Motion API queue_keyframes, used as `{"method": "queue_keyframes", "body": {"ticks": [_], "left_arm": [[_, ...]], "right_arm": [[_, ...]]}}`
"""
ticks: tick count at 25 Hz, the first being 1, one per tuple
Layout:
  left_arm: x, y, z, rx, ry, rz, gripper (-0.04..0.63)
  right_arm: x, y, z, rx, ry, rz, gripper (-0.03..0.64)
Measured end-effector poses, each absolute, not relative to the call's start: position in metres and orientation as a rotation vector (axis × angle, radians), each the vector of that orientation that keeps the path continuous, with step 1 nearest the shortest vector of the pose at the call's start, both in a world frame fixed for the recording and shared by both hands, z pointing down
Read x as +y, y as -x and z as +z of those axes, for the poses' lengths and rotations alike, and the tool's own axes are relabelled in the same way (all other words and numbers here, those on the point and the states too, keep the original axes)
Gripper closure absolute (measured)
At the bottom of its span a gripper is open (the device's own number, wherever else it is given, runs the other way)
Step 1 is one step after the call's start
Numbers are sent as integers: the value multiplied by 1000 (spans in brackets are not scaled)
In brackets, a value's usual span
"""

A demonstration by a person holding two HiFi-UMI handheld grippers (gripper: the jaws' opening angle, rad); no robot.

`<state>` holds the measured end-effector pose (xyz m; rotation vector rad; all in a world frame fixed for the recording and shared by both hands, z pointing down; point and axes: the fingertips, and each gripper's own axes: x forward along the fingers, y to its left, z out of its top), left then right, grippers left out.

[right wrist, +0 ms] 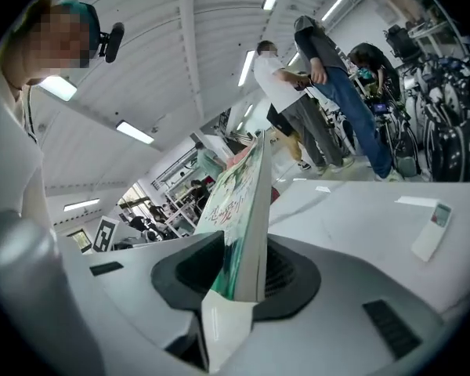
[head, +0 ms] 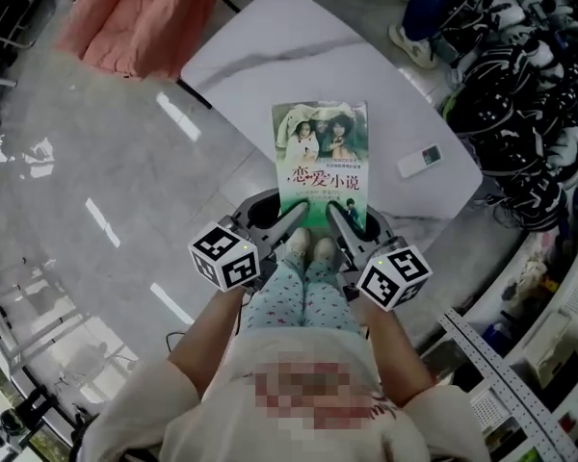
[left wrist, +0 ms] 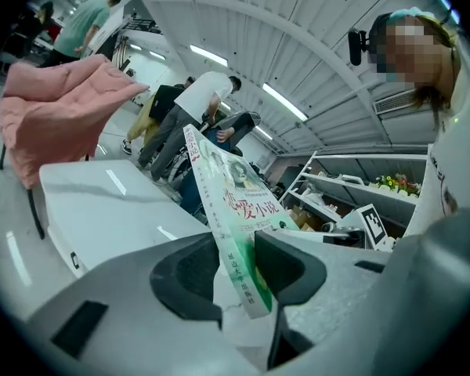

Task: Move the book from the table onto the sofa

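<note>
Legs in patterned trousers [head: 303,292] show at the bottom of the head view, just below the two grippers. Left gripper [head: 291,216] [left wrist: 239,269] is clamped on the near left corner of the book [head: 321,152] [left wrist: 235,202], its spine pinched between the jaws. Right gripper [head: 341,218] [right wrist: 239,269] grips the near right corner in the same way, with the page edges [right wrist: 254,210] between its jaws. Held by both, the book hangs cover-up above the white table [head: 270,56], its far end tilted upward. A remote [head: 419,161] [right wrist: 431,229] lies on the table to the right. Pink cloth [head: 140,12] [left wrist: 55,108] is draped beyond the table's far left end.
</note>
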<state>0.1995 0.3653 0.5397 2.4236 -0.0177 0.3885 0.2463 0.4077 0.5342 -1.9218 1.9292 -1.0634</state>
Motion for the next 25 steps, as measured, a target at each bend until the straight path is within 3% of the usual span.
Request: {"method": "queue_keyframes", "body": {"ticks": [9, 13, 16, 22, 25], "left_arm": [[363, -177, 443, -204, -2475, 233, 462], [342, -131, 417, -347, -2495, 154, 462], [330, -98, 406, -451, -2480, 109, 462], [332, -94, 408, -630, -2439, 33, 462], [293, -52, 398, -675, -2425, 3, 462]], "right_arm": [[398, -230, 436, 2182, 1847, -904, 514], [371, -188, 411, 2305, 1730, -877, 514], [355, -157, 400, 2390, 1645, -871, 515], [348, -156, 401, 2520, 1496, -866, 515], [308, -115, 392, 2557, 1459, -870, 514]]}}
